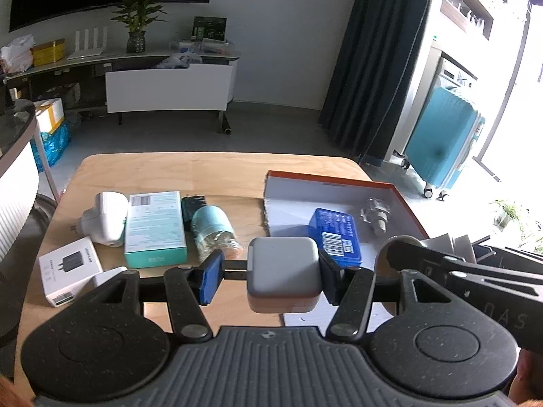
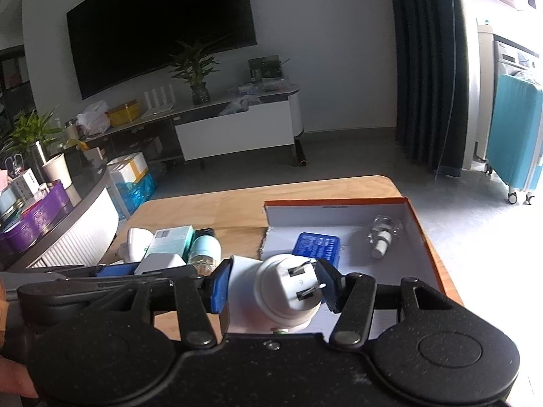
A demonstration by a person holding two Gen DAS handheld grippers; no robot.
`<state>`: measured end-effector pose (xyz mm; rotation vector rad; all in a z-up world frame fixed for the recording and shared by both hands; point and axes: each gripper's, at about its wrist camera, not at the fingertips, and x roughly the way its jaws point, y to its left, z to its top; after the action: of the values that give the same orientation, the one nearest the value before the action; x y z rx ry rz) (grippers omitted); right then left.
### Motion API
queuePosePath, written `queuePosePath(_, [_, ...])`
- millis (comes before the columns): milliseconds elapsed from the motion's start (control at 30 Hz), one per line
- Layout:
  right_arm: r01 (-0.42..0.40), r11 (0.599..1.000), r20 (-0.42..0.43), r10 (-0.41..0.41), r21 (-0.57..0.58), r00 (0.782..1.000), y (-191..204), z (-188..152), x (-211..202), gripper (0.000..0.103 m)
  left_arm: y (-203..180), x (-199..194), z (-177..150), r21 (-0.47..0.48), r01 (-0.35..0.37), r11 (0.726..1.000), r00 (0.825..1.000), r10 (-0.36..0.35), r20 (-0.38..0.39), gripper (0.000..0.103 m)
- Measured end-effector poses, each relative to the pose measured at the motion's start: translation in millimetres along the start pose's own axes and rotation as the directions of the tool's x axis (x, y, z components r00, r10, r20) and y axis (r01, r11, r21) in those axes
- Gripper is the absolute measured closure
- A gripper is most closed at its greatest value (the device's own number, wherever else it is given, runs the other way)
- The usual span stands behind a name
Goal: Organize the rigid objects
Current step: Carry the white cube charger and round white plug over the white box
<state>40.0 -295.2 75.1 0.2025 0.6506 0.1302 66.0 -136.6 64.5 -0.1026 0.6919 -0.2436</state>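
Daylight floods in from the right — the floor point(image 2: 475, 237) there is blown out white; fisheye bends the edges, and the room's left stays dim.

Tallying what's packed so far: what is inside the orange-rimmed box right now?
Inside the orange-rimmed box: a blue case and a clear small bottle. Its near part is hidden behind the held white plug.

A: Where are the grippers?

B: Left gripper point(image 1: 268, 276) points to twelve o'clock, tilted down, jaws clamped on something. Right gripper point(image 2: 273, 288) sits at its three o'clock, apparently gripping too.
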Motion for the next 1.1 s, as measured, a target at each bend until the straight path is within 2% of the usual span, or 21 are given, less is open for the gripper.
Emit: queuePosePath(1100, [0.107,0.990,0.047,-0.111,0.093,0.993,-54.4,6.9,-16.9,0.038,-57.0,26.6,12.1,0.084,0.092,0.992,0.996,-0.091,-0.021,0.045])
